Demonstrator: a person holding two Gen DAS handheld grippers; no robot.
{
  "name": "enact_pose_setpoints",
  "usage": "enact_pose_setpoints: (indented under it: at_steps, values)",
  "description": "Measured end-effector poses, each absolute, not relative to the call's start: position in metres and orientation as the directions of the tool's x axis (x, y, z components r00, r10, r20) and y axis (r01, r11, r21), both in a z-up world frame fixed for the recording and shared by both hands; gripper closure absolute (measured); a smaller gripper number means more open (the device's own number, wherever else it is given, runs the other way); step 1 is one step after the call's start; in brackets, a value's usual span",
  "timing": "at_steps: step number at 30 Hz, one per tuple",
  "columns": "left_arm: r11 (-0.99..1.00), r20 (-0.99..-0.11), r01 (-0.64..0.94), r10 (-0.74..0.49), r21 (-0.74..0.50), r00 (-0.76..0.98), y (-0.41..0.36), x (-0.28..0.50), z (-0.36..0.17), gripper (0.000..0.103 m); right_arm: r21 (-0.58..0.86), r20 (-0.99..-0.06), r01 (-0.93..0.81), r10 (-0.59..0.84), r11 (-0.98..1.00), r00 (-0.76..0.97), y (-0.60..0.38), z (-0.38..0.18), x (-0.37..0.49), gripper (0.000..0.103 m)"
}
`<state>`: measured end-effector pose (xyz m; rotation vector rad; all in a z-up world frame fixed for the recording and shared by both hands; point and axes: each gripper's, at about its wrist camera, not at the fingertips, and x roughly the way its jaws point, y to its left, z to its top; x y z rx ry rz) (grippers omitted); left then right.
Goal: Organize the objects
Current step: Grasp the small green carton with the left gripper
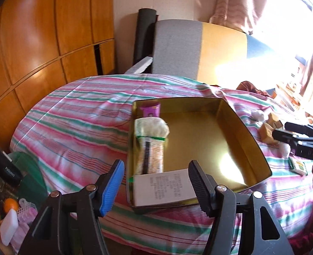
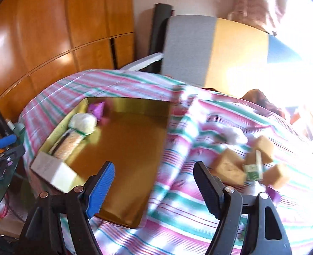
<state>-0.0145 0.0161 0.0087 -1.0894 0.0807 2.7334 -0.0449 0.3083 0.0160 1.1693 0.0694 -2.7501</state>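
Observation:
A gold tin box [image 1: 231, 114] lies open on the striped bed. Along its left side lie a purple packet [image 1: 151, 110], a white-green packet [image 1: 152, 129], a long snack bar [image 1: 152, 157] and a white box [image 1: 165, 187]. My left gripper [image 1: 154, 187] is open and empty, just above the white box at the tin's near edge. My right gripper [image 2: 154, 187] is open and empty, above the tin's [image 2: 169, 127] right edge. Tan cubes [image 2: 228, 167] and a small green-white box [image 2: 253, 170] lie on the bed to its right. The right gripper also shows at the left wrist view's right edge [image 1: 284, 131].
The striped bedspread [image 1: 82, 110] covers the bed; a grey-yellow headboard [image 1: 199, 48] stands behind it. A wooden wardrobe [image 1: 39, 42] fills the left. White cotton balls [image 1: 259, 115] lie near the cubes. Clutter and a black flask [image 1: 1, 163] sit at lower left.

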Motion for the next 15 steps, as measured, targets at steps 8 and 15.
enact_pose_setpoints:
  at_steps: [8, 15]
  values:
    - [-0.945, -0.701, -0.328, 0.230, 0.006, -0.675, 0.070, -0.020, 0.012, 0.038, 0.007, -0.708, -0.140, 0.094, -0.990, -0.700, 0.430, 0.025, -0.030, 0.025]
    - [-0.904, -0.703, -0.427, 0.285, 0.028, -0.651, 0.122, -0.025, 0.018, 0.038, 0.056, -0.701, -0.448, 0.284, -0.892, -0.654, 0.545, 0.004, -0.009, 0.025]
